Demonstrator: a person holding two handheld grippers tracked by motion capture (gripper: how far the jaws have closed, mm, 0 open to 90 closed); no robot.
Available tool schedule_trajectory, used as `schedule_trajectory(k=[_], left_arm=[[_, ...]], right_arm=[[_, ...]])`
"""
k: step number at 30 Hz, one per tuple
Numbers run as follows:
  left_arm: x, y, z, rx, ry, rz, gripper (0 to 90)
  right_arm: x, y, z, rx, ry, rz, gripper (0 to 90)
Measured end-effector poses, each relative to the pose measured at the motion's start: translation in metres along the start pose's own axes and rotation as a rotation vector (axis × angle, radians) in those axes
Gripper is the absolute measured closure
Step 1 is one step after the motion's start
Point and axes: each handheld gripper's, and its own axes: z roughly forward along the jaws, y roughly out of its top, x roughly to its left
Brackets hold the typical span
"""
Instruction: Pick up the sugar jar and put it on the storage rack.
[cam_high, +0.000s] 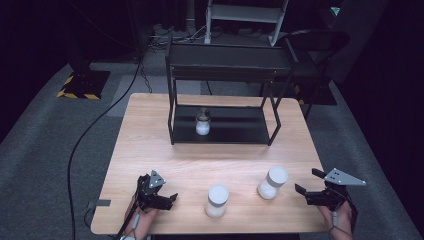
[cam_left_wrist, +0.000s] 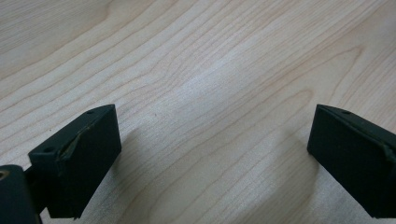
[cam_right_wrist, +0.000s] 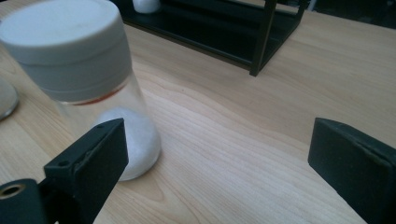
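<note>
Right gripper (cam_high: 306, 183) spread, empty — upright jar (cam_high: 272, 182) just to its left, nearer it than left gripper (cam_high: 169, 199), also spread

No readable text, label, brand, number or sign appears anywhere.

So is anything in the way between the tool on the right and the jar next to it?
No. The right tool stands open beside the nearest jar, with bare table between them. The other jar stands farther left, out of that path.
</note>
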Motion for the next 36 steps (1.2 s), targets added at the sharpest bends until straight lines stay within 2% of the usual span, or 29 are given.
schedule_trajectory(k=[15, 21, 31, 36], left_arm=[[0.001, 0.000, 0.000, 0.001, -0.005, 0.005, 2.6], [0.002, 0.000, 0.000, 0.001, -0.006, 0.006, 2.6], [0.002, 0.000, 0.000, 0.002, -0.007, 0.007, 2.3], [0.002, 0.000, 0.000, 0.001, -0.007, 0.007, 2.3]], right_arm=[[0.008, 0.021, -0.014, -0.046, 0.010, -0.041, 5.2], [0.010, 0.031, -0.016, -0.045, 0.018, -0.052, 5.2], [0.025, 0.047, -0.013, -0.054, 0.043, -0.109, 5.3], [0.030, 0.054, -0.008, -0.064, 0.071, -0.132, 5.3]])
